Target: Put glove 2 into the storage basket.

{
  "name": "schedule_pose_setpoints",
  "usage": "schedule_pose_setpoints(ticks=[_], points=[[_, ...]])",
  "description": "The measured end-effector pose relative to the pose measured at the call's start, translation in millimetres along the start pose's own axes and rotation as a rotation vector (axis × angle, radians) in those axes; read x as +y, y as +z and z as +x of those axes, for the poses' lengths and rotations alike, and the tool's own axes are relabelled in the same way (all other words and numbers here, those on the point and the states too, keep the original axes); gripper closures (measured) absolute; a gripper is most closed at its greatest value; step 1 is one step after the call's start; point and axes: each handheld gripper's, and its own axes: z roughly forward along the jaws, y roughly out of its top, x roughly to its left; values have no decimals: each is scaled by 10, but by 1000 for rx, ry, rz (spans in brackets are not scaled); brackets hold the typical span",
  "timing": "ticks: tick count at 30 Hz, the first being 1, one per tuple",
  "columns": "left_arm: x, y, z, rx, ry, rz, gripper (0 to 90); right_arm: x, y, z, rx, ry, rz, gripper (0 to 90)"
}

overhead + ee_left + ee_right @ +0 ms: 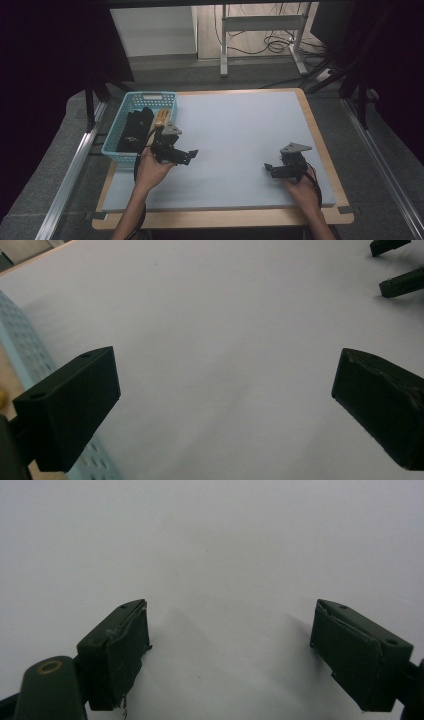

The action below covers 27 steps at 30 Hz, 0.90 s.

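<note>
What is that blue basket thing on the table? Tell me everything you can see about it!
The light blue plastic basket is rectangular, with walls full of small holes. It sits upright at the left edge of the pale grey table mat, near the far corner. Inside lie dark black things and one tan, wood-coloured piece, too dim to name. The left tool hovers just beside its near right corner; I cannot tell if they touch.

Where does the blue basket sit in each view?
High view: blue basket at the mat's far-left corner, just beyond the left gripper.
Left gripper view: its perforated wall runs along the left edge.
Right gripper view: not in it.
Shared landmark: the pale mat.
</note>
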Motion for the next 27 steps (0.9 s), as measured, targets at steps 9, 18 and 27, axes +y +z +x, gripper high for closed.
schedule_pose_setpoints(ticks=[9,18,27], points=[[-16,98,-174,-36,16,-26,0,0,0,0,0,-1,0,154],[-2,225,-385,-78,49,-35,0,0,0,0,0,0,0,154],[-12,341,-580,-110,78,-38,0,0,0,0,0,0,0,154]])
